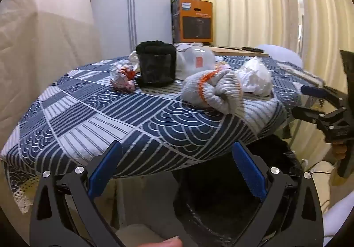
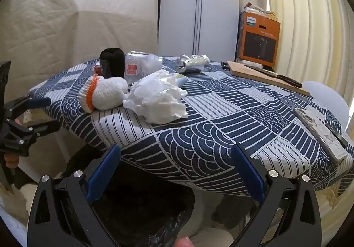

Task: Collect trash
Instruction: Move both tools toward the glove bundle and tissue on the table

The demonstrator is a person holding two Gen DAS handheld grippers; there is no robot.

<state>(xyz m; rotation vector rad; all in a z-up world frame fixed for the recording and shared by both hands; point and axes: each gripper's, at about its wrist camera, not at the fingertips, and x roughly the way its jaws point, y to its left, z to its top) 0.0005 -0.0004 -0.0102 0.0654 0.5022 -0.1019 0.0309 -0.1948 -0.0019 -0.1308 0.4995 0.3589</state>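
Note:
A crumpled white paper wad point(image 2: 158, 96) point(image 1: 256, 76) lies near the table's front edge, beside a rolled white-and-orange sock point(image 2: 104, 93) point(image 1: 212, 90). Behind them stand a black roll point(image 1: 156, 65) point(image 2: 111, 62), a clear plastic bag point(image 1: 194, 61) point(image 2: 141, 65), a red-and-white crumpled wrapper point(image 1: 124, 77) and a foil wad point(image 2: 191, 63). A black-lined trash bin point(image 1: 234, 198) point(image 2: 141, 207) sits below the table edge. My left gripper point(image 1: 177, 171) is open and empty above the bin. My right gripper point(image 2: 177, 171) is open and empty, short of the table edge.
The table has a blue-and-white patterned cloth point(image 2: 221, 118). A cutting board with a knife point(image 2: 265, 76) lies at the back right, a phone point(image 2: 320, 134) at the right edge. An orange box point(image 2: 258, 41), a white wardrobe point(image 2: 199, 8) and curtains stand behind.

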